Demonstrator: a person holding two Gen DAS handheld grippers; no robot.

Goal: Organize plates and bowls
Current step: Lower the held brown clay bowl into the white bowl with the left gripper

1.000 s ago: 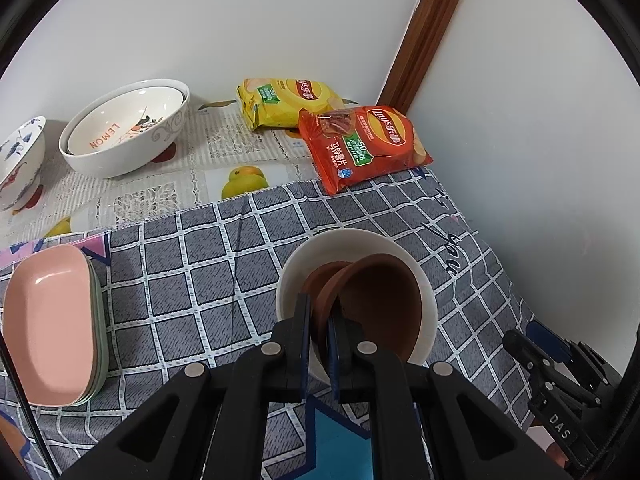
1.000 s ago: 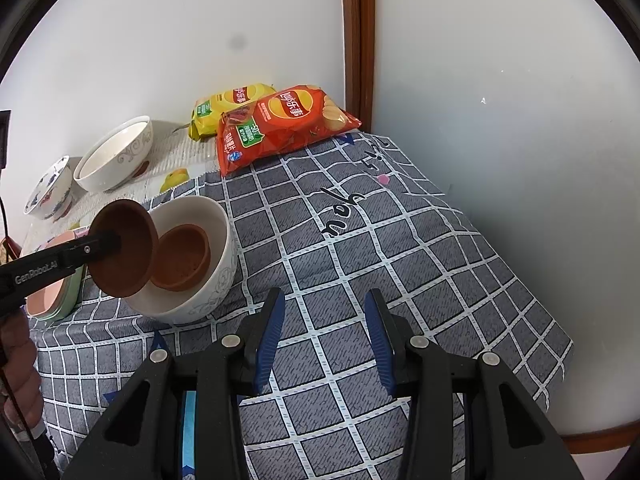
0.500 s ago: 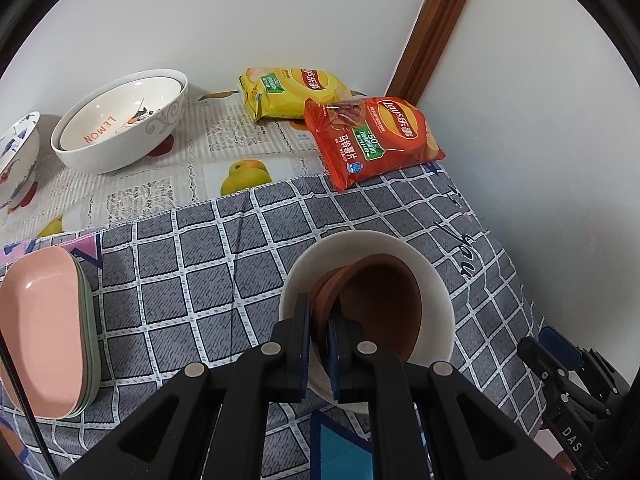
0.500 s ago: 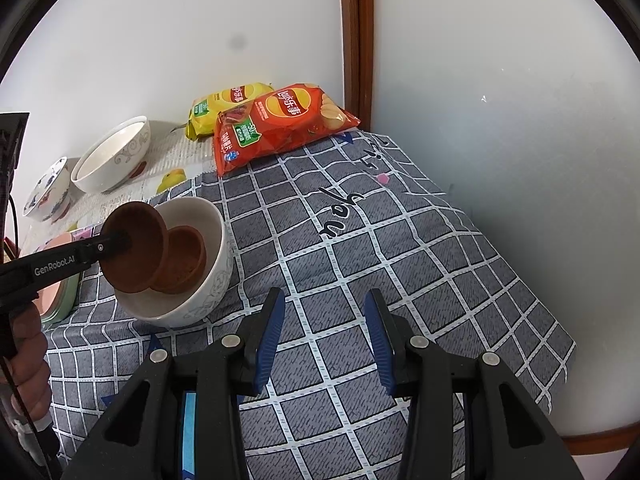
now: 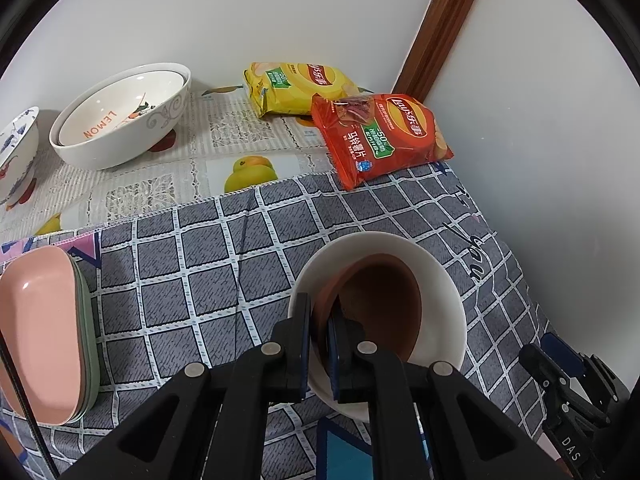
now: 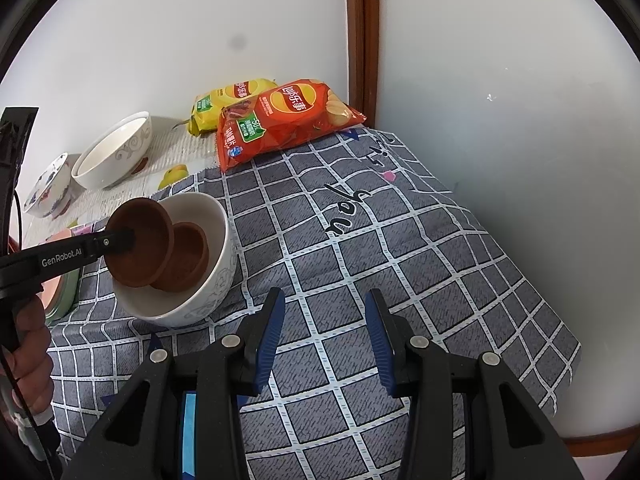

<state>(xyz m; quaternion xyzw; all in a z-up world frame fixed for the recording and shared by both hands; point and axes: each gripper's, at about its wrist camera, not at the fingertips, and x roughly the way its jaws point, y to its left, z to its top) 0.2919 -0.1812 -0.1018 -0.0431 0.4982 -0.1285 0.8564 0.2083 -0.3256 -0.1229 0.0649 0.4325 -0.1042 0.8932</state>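
My left gripper (image 5: 319, 322) is shut on the rim of a brown bowl (image 5: 384, 308) and holds it tilted inside a white bowl (image 5: 444, 284) on the checked cloth. In the right wrist view the held brown bowl (image 6: 138, 246) leans against a second brown bowl (image 6: 186, 256) that lies in the white bowl (image 6: 218, 276). My right gripper (image 6: 325, 340) is open and empty, low over the cloth to the right of the white bowl.
A stack of pink and green plates (image 5: 38, 332) lies at the left. Two nested white bowls (image 5: 120, 136) and a blue-patterned bowl (image 5: 16, 152) stand at the back left. Yellow (image 5: 296, 88) and red (image 5: 380, 132) chip bags lie by the wall corner.
My left gripper has lowered the brown bowl deeper into the white bowl, closer to the second brown bowl. The right gripper has stayed in place.
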